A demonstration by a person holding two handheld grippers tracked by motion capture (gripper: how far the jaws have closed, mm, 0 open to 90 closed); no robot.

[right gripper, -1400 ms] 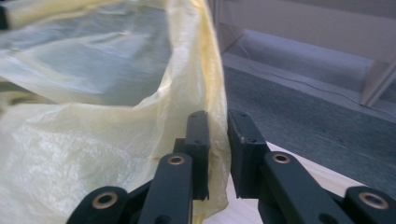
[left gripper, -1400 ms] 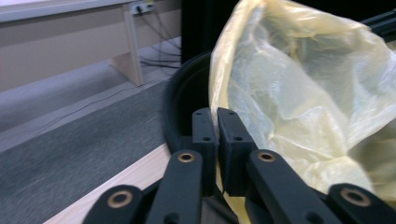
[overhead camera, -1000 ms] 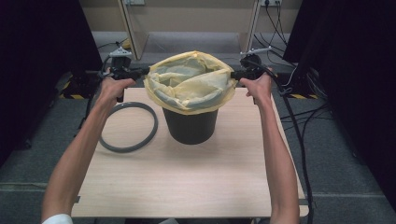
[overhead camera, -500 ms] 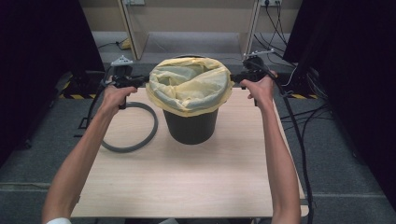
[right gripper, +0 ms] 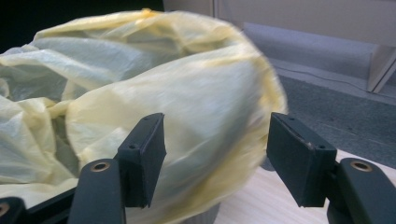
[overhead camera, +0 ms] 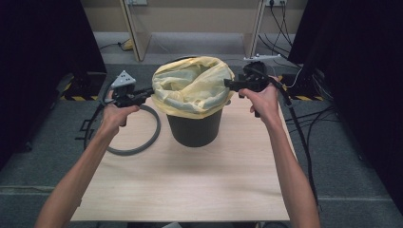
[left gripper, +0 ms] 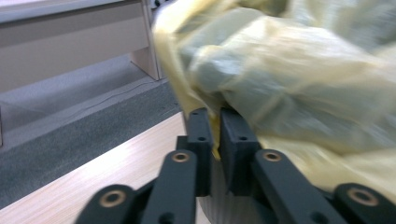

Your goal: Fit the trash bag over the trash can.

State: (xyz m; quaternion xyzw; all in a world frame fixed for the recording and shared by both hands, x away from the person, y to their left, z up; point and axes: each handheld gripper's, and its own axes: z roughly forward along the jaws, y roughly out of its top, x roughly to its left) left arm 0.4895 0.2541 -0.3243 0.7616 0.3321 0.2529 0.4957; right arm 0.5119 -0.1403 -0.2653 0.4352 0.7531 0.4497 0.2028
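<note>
Crinkled, translucent yellow bag (overhead camera: 192, 85) draped over rim of round dark bin (overhead camera: 195, 128) at mid-table (overhead camera: 190, 185). Left gripper (left gripper: 215, 128) nearly closed, just easing apart, thin fold of bag between pads. Right gripper (right gripper: 215, 154) spread wide, just opened, bag's bulging side between jaws, untouched.

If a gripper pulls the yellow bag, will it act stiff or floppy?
Likely floppy: the yellow bag lies crumpled over the black bin. Probably thin and easy to tear; a fold fits between the left gripper's nearly closed jaws.
</note>
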